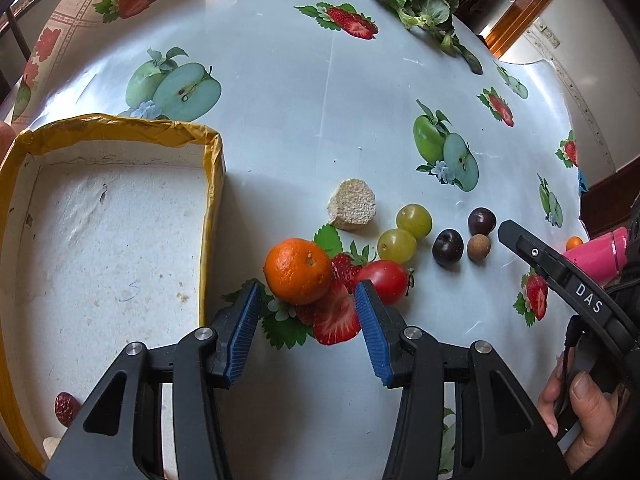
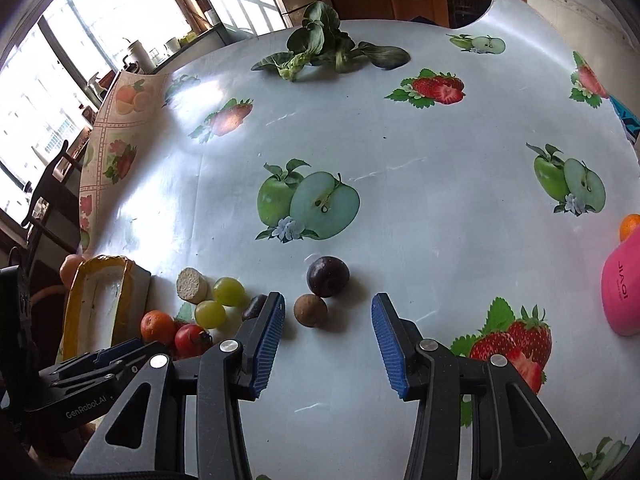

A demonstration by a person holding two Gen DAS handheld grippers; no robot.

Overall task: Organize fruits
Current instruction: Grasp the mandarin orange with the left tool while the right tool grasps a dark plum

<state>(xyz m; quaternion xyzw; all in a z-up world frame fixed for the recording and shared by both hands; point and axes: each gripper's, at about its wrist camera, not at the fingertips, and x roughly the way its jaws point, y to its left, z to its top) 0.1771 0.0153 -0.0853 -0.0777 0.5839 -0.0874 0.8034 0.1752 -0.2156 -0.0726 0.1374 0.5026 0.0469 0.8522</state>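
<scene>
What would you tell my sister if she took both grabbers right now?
Left gripper: open, empty, over the tangerine.
Right gripper: open, empty, over the small brown fruit, beside a dark plum.
Tray: only a red dried fruit shows inside.
On the table: tangerine, cherry tomato, two green grapes, second plum, and a porous beige chunk.
Left to do: nearly all the fruit.
</scene>
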